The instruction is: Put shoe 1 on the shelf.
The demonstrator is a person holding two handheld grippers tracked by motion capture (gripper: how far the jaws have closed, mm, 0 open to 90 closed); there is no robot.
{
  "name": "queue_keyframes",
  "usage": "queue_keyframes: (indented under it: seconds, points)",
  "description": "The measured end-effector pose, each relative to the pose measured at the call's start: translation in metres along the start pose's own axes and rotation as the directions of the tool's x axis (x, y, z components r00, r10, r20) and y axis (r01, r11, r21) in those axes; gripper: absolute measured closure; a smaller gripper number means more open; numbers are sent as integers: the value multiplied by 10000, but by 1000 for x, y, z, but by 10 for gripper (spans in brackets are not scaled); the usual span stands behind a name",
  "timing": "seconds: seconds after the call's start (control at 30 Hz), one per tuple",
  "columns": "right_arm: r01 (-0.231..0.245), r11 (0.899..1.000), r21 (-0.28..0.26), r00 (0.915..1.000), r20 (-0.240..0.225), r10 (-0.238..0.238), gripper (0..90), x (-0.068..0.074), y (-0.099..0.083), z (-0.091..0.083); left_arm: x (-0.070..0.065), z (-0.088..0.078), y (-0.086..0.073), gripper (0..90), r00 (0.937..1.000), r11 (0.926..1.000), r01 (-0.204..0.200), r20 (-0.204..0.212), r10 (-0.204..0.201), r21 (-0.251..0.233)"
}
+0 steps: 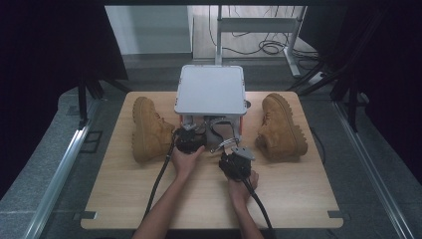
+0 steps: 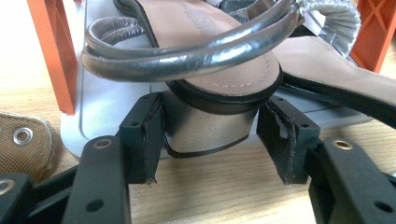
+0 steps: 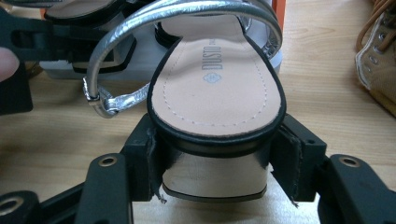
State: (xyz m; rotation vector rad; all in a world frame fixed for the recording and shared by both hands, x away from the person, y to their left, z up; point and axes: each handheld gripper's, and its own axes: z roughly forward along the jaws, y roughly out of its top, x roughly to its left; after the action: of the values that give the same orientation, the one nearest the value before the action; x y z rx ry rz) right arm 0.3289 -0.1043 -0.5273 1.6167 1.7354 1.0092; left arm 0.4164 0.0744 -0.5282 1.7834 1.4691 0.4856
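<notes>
At the near edge of the grey rack [image 1: 210, 92], mid-table between two tan boots [image 1: 148, 130]: left gripper [image 2: 210, 135] clamped on one silver sandal's block heel [image 2: 205, 128], right gripper [image 3: 215, 175] clamped on the other sandal's heel [image 3: 215, 173], just nearer

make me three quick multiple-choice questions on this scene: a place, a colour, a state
1. Where are the boots?
A. stacked on the rack
B. one on each side of the rack
C. on the floor

2. What colour are the sandal straps?
A. red
B. green
C. silver

3. What is the right gripper doing?
A. clamping a sandal heel
B. hanging open over a boot
C. lying on the rack

Answers:
1 B: a boot lies on the table each side of the rack.
2 C: the straps shine silver.
3 A: the right gripper has a pad on each side of the heel.
</notes>
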Motion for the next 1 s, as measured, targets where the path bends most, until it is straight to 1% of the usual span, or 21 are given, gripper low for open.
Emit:
queue_keyframes:
  seconds: [0.1,0.27,0.47,0.57,0.67,0.83,0.93,1.0]
  points:
    - [45,10000,-71,9999,138,-44,414,2,0,2,0,0,0,419,10000,10000,-3,-21,3,15]
    - [-146,9998,-164,9998,160,149,414,4,1,3,0,0,0,420,10000,10000,44,-6,-44,18]
    - [-175,9995,-279,9997,185,181,414,4,2,5,0,1,0,419,10000,10000,85,6,-85,-3]
    - [-82,9994,-327,9994,321,93,414,6,1,7,0,1,0,420,10000,10000,92,13,-92,-11]
    - [-168,9991,-382,9992,343,181,414,7,1,8,0,1,0,420,10000,10000,87,11,-87,-7]
    - [-58,9993,-374,9993,370,72,414,8,1,8,-1,1,0,417,9999,10000,86,-55,-86,-5]
    - [8,9994,-351,9991,425,7,414,9,1,9,-2,2,1,397,9999,9999,-55,-93,54,-136]
    - [37,9994,-349,9991,422,-22,414,9,0,9,-3,3,3,366,9999,9999,-72,-99,71,-133]
